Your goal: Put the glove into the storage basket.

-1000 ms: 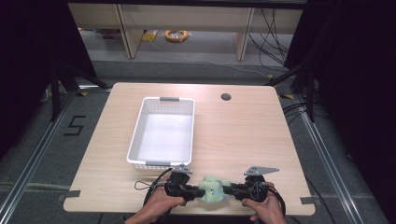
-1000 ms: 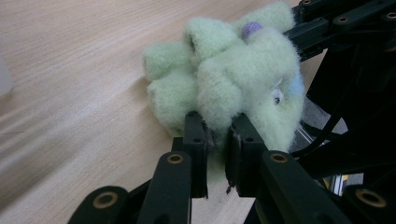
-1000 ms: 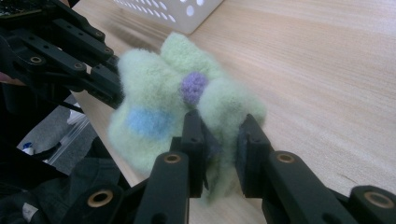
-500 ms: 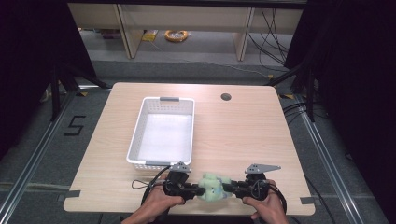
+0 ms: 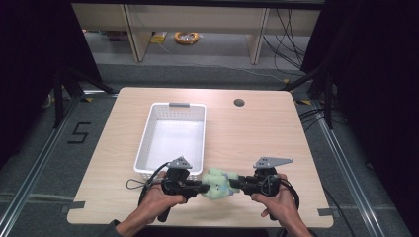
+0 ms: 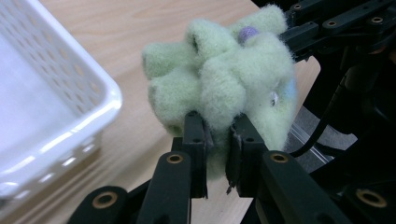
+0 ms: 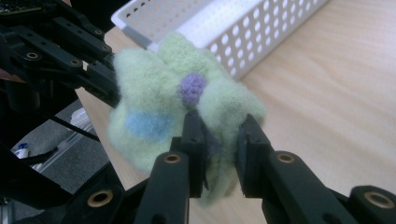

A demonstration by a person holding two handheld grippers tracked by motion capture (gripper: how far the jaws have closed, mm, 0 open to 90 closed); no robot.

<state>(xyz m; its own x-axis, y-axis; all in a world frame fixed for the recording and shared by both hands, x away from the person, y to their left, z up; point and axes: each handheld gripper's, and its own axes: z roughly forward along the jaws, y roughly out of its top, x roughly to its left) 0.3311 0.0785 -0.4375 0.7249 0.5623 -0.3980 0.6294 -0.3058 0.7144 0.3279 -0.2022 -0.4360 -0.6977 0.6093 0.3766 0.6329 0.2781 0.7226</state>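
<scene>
Basically, soft toy (image 5: 218, 183): fuzzy pale-green fleece, lumpy lobes, one purple dot, one blue patch. It hangs between both grippers at the near table (image 5: 257, 133) edge, just off the basket's (image 5: 171, 139) near corner. Left gripper (image 5: 200, 186) is clamped on a fold of fleece; right gripper (image 5: 234, 185) is clamped on the opposite side. Pad contact is buried in fuzz, and the toy's underside is hidden. Basket: white perforated plastic, rectangular, cut off in both gripper views. Cables loop by the hands.
</scene>
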